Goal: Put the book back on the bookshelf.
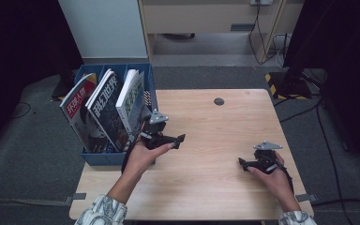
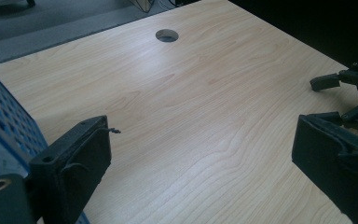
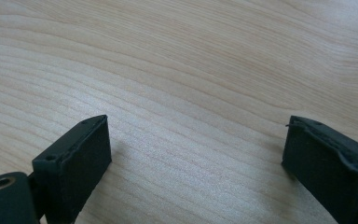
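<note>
At the far left of the high view a blue rack (image 1: 107,157) sits on the left edge of the wooden table (image 1: 215,173), with three magazines standing in it, each leaning to the left. The first, with a red-and-white cover (image 1: 77,101), is farthest from the left gripper's fingers. The middle magazine (image 1: 104,101) has a dark cover with large white characters. The third, white and green (image 1: 132,96), stands nearest to those fingers, just behind and to the left of them.

The left gripper (image 1: 172,140) is held in the person's left hand (image 1: 143,157) right beside the rack's near right corner, its fingers pointing right across the bare wood. In the left gripper view its two black pads (image 2: 74,158) stand wide apart, released, with nothing between them; the rack's perforated blue wall (image 2: 4,116) lies just outside the left pad, possibly touching it, though the edge of that view is too cramped to be sure. A round cable hole (image 2: 167,35) lies well ahead of the fingers.

Farther right, the right gripper (image 1: 244,164) rests low over the table in the right hand (image 1: 274,176), well apart from the rack and magazines. In the right gripper view its pads (image 3: 79,154) are likewise spread wide, released over plain wood grain.
</note>
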Motion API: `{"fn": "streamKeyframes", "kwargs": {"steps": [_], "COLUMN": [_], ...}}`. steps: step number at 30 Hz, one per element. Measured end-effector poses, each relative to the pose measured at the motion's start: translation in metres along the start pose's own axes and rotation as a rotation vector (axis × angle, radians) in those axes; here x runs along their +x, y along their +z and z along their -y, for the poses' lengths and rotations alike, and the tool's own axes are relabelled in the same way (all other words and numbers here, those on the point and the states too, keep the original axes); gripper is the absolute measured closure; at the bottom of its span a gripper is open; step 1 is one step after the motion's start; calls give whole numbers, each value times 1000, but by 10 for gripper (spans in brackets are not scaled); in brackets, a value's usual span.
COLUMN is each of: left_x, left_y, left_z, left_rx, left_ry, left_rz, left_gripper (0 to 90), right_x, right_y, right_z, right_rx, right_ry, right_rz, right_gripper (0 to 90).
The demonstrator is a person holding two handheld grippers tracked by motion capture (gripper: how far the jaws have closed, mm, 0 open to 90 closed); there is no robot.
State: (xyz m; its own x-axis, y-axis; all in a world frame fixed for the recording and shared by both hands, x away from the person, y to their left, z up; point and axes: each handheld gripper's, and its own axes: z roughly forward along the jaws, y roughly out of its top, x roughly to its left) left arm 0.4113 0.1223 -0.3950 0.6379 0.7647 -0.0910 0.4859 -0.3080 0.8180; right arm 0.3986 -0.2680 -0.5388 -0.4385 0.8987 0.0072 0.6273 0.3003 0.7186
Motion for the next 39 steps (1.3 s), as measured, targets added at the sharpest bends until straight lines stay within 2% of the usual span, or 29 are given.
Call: {"fn": "streamKeyframes", "kwargs": {"steps": [6,20,39], "left_x": [-4,-20,-52], "left_y": [9,36,71], "left_z": [-5,-4,13], "left_rx": [17,75,123], "left_ry": [19,63,109], "left_rz": [1,3,51], "left_gripper": [43,39,40], "right_x": [0,0,0], "right_y": [0,0,0], "right_z": [0,0,0], "right_rx": [0,3,6], "right_ry": [0,4,6], "right_rz": [1,2,6], "right_gripper": [80,71,60]}}
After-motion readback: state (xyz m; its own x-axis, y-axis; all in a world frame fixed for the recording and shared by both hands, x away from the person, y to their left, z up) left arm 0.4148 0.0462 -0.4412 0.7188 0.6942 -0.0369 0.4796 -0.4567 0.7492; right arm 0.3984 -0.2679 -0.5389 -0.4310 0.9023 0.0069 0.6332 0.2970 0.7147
